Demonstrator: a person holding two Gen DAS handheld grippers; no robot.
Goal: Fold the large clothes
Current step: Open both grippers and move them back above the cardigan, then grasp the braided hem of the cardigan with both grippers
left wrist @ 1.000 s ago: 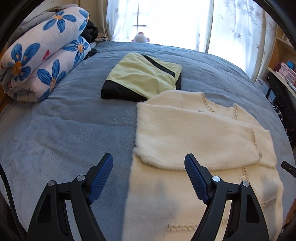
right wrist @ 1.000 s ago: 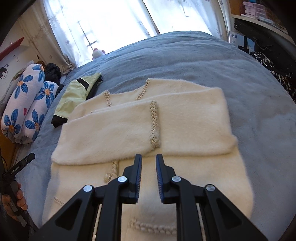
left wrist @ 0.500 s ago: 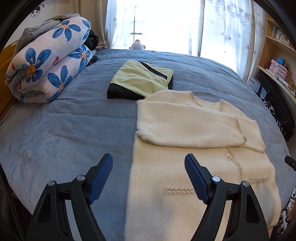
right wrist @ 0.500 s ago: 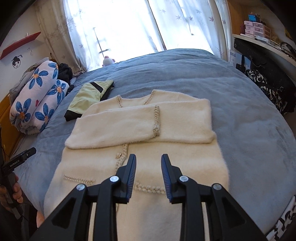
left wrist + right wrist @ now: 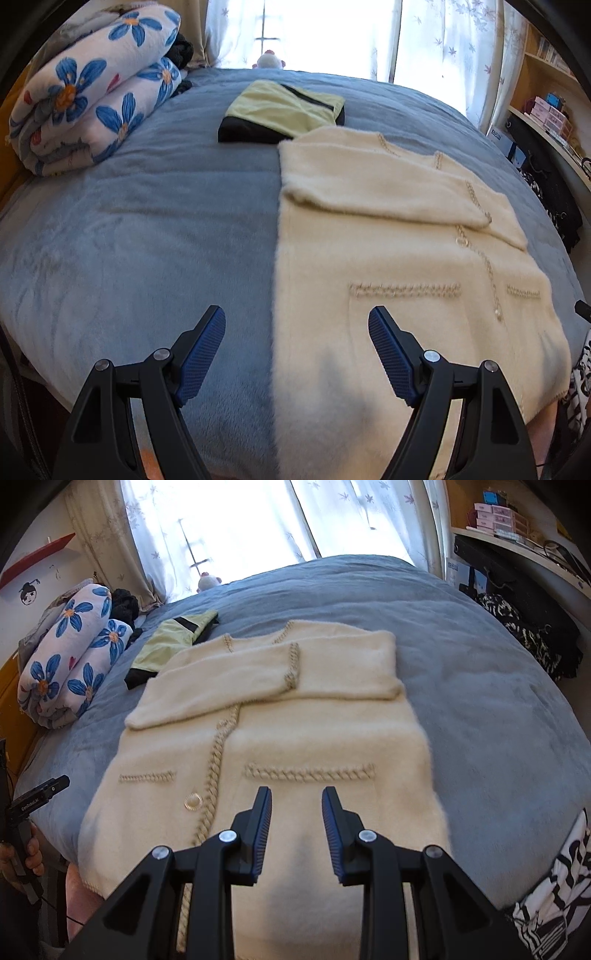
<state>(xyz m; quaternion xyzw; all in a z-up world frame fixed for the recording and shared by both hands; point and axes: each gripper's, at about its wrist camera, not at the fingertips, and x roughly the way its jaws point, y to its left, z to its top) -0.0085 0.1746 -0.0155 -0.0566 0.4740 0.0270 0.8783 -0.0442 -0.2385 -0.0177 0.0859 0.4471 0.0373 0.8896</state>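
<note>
A cream fluffy cardigan (image 5: 388, 236) with braided trim lies flat on the blue bed (image 5: 147, 229), both sleeves folded across its chest. It also shows in the right wrist view (image 5: 295, 731). My left gripper (image 5: 296, 328) is open and empty, above the cardigan's lower left edge. My right gripper (image 5: 296, 808) is open with a narrower gap and empty, above the cardigan's hem. The cardigan's bottom hem hangs over the bed's front edge.
A folded yellow-green and black garment (image 5: 284, 110) lies beyond the cardigan's collar. A rolled flowered quilt (image 5: 92, 103) sits at the back left. A window with curtains (image 5: 229, 524) is behind the bed. A shelf and dark items (image 5: 524, 590) stand to the right.
Both grippers have pulled back toward the bed's front edge, so the cardigan's hem and pockets are now in view. The right gripper's jaws have opened wider.
</note>
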